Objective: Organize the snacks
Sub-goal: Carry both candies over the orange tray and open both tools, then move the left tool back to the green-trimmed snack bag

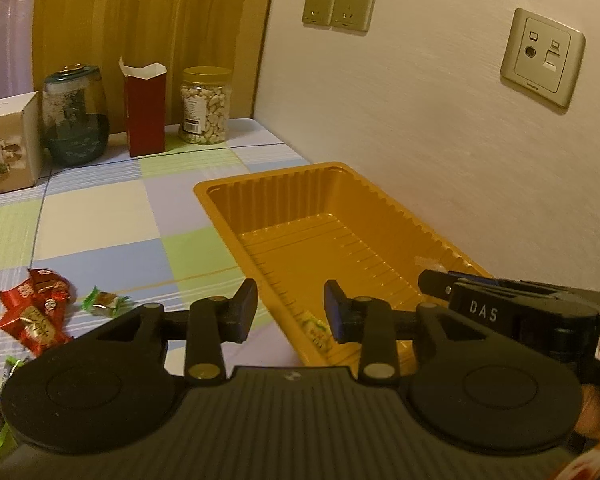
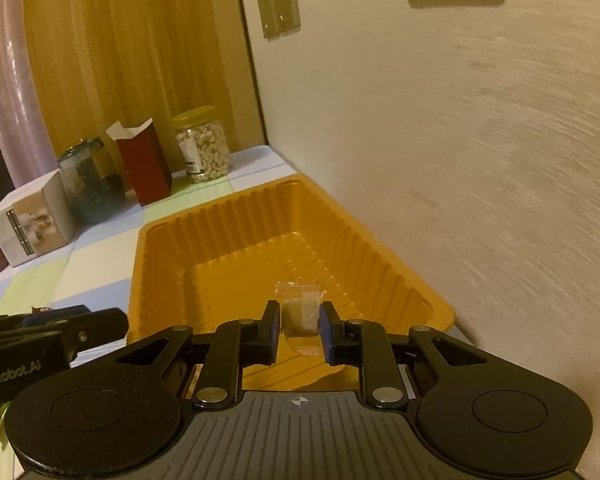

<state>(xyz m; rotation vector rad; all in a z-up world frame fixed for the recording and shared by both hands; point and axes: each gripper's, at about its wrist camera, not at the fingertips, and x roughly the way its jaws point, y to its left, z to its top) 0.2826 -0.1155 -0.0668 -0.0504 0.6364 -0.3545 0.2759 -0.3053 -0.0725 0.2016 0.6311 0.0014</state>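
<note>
The right gripper (image 2: 299, 330) pinches a clear packet (image 2: 300, 312) upright over the tray's (image 2: 160, 240) near end, while the left gripper (image 1: 290, 312), narrowly parted and empty, hangs over the tray's near-left rim.

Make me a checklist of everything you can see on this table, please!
Surface: checkered tablecloth, pastel squares.
Job's things: orange tray by the wall; green-wrapped snack inside it; red snack packets and a green candy on the cloth.
Clutter: nut jar, red carton, glass jar, white box.
Grippers: left gripper jaws apart, nothing gripped; right gripper jaws shut on a clear snack packet over the tray.
Cables: nothing seen.
Surroundings: wall sockets, curtain.
</note>
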